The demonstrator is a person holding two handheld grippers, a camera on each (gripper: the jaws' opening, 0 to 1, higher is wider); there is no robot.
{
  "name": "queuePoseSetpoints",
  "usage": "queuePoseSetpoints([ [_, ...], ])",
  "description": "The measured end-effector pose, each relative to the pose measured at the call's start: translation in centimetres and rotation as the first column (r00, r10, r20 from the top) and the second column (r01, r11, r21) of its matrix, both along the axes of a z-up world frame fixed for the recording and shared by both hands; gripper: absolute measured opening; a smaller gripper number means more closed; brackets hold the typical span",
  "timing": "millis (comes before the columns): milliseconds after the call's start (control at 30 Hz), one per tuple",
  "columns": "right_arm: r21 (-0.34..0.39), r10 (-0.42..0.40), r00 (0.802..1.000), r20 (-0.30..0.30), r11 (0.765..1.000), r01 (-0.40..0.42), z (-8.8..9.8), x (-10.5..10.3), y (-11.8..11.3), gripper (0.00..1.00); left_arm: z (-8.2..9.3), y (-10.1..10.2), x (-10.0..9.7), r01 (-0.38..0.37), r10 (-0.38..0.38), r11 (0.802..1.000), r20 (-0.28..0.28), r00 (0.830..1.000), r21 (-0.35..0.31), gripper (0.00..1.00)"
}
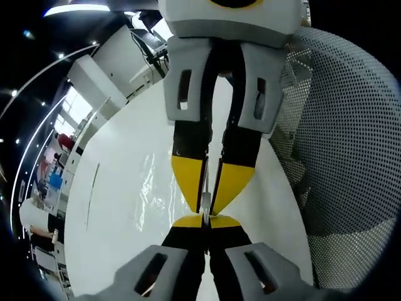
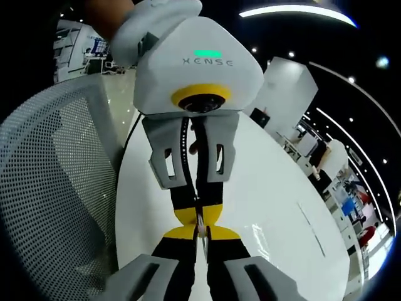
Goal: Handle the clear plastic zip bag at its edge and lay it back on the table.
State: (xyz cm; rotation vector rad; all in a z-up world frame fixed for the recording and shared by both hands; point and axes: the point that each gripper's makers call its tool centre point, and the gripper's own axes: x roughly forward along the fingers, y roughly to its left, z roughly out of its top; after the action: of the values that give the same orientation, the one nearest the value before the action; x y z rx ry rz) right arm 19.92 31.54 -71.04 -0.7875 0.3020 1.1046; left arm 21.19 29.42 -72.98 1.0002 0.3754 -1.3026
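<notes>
The room is a large hall with dark ceiling, long strip lights and white furniture far behind. In front lies a round white tabletop [image 1: 119,207], and a grey mesh chair [image 1: 351,144] stands just beside its edge.

In the left gripper view, at the left side, the clear plastic zip bag [image 1: 147,188] lies flat on the tabletop; only its shiny wrinkles make it visible. Its near edge comes up to the middle of the view, where the left gripper [image 1: 205,221] rises from the bottom with its yellow-tipped fingers [image 1: 183,221] together, clamped on a thin pale strip that seems to be the bag edge. The right gripper [image 1: 210,188] comes down from the top and meets it tip to tip, its fingers also closed on the same strip. Probably both hold the edge so closely together because the film is thin and slippery, and two close grips keep the edge from folding.

In the right gripper view the chair is at the left, and in the middle the right gripper rises from below, pinched on the strip, facing the left gripper that hangs from above. At the right the tabletop is bare and white; the bag itself is too transparent to distinguish there.

The bag looks mostly laid down already, so releasing the edge appears to be what remains.
</notes>
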Motion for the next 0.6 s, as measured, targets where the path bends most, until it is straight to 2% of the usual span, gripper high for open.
queuePoseSetpoints([
  [333,-0.023,0.013,1.0,0.018,1.0,-0.012,-0.18,0.03,0.03,0.0,-0.24,0.01,0.18,0.007,-0.007,1.0,0.002,1.0,0.011,0.0],
  [600,-0.025,0.005,1.0,0.007,1.0,-0.004,-0.32,0.05,-0.16,0.0,-0.22,-0.06,0.23,0.013,-0.013,1.0,0.006,1.0,0.01,0.0],
])
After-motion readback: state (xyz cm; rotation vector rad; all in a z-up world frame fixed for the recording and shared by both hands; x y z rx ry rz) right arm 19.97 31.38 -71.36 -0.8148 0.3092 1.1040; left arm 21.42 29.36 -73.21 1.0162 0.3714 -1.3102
